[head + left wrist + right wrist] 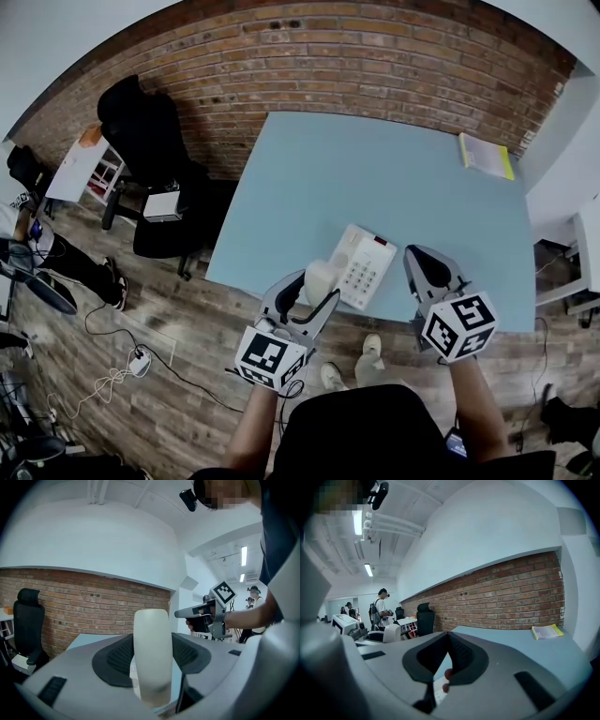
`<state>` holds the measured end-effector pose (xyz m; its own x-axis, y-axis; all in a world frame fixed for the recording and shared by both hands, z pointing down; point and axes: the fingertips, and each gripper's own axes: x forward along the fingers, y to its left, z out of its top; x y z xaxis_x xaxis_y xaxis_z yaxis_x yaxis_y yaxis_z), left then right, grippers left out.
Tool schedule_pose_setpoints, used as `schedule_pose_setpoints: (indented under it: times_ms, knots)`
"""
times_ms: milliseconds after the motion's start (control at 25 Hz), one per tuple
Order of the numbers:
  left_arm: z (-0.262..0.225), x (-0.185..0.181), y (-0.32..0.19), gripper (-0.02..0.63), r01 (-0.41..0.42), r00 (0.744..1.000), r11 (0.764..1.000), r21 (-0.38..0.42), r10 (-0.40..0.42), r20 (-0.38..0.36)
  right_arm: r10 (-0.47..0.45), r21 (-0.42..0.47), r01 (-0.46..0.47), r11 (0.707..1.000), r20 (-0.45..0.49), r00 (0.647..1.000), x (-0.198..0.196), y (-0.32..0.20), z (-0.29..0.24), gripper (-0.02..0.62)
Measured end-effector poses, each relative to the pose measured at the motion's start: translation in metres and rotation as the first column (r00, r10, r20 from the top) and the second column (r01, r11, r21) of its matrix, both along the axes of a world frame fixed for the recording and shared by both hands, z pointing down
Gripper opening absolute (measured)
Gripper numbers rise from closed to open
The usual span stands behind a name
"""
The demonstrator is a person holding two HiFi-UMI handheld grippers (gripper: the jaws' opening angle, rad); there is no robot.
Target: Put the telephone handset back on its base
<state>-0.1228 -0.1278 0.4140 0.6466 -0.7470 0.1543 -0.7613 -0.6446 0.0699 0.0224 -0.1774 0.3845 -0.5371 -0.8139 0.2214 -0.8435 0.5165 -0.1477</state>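
A white telephone base (367, 267) with a keypad sits near the front edge of the blue table (375, 178). My left gripper (314, 286) is shut on the white handset (320, 278), holding it just left of the base, near the table's edge. In the left gripper view the handset (151, 634) stands upright between the jaws of the left gripper (152, 660). My right gripper (427, 265) hovers right of the base, shut and holding nothing. In the right gripper view only a narrow slit shows between the pads of the right gripper (447, 656).
A yellow-edged book (486, 155) lies at the table's far right corner. A black office chair (150, 141) stands left of the table by the brick wall. Cables (122, 366) run over the wooden floor at the left. A person (382, 606) stands far off.
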Motion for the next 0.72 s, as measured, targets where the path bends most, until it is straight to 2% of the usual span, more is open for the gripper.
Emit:
schedule_pose_setpoints:
  times_ms: [360,720]
  knots:
    - [0.019,0.009,-0.028,0.253,0.057,0.997,0.998,-0.039,-0.055,0.054,-0.036,-0.013,0.037,0.999,0.017,0.999,0.014,-0.034,0.007,0.012]
    - [0.036,0.018,-0.049,0.253,0.073,0.994,0.995,-0.074,-0.067,0.084,-0.076,-0.023,0.076,0.997,0.018,0.997,0.015,-0.056,0.012,0.012]
